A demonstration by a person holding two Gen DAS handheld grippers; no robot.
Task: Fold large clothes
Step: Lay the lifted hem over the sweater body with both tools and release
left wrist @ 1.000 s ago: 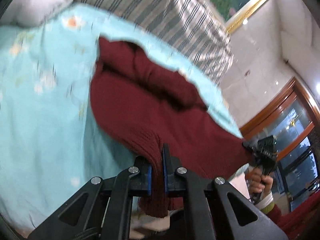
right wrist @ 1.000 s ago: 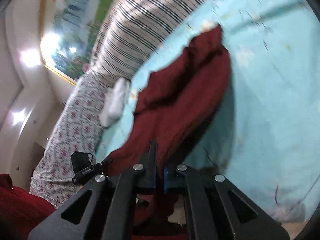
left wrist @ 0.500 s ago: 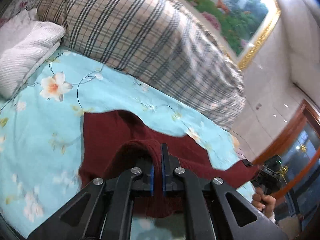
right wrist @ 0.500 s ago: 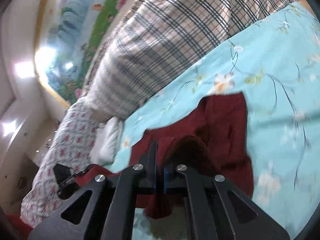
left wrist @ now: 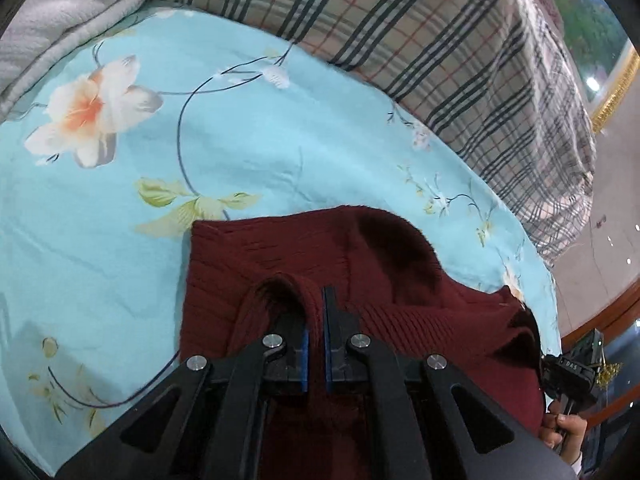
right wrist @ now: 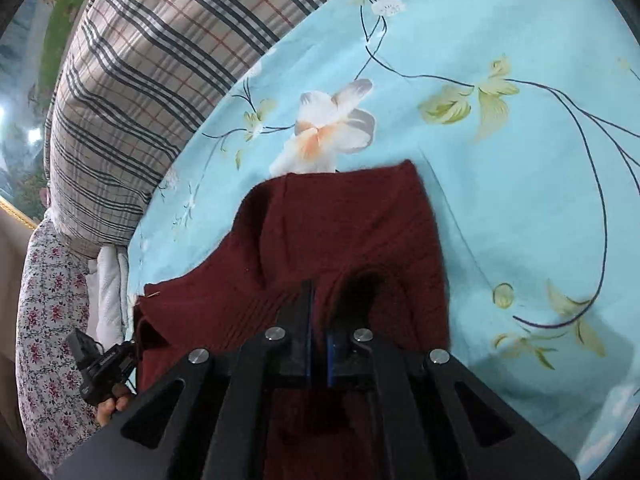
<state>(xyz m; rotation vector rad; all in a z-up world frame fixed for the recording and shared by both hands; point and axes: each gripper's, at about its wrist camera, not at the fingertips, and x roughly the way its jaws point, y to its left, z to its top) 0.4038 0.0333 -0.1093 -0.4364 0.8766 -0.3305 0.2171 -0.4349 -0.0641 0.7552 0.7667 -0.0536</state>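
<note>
A dark red knitted sweater (left wrist: 304, 256) lies on a light blue flowered bedsheet (left wrist: 200, 128). My left gripper (left wrist: 315, 304) is shut on a pinched fold of its ribbed edge, low over the bed. The sweater also shows in the right wrist view (right wrist: 340, 232), where my right gripper (right wrist: 319, 300) is shut on another fold of the same edge. The cloth stretches between the two grippers. The other gripper shows at the edge of each view: the right one (left wrist: 576, 376) and the left one (right wrist: 104, 368).
A plaid quilt (left wrist: 420, 40) is heaped along the far side of the bed. A grey-white folded towel (left wrist: 60, 12) lies at the far left. A flowered cloth (right wrist: 44, 340) hangs at the bed's side in the right wrist view.
Both grippers have carried the sweater's edge forward and down toward the bed. The sweater hung lifted before; it now lies folded on the sheet, and the quilt is closer.
</note>
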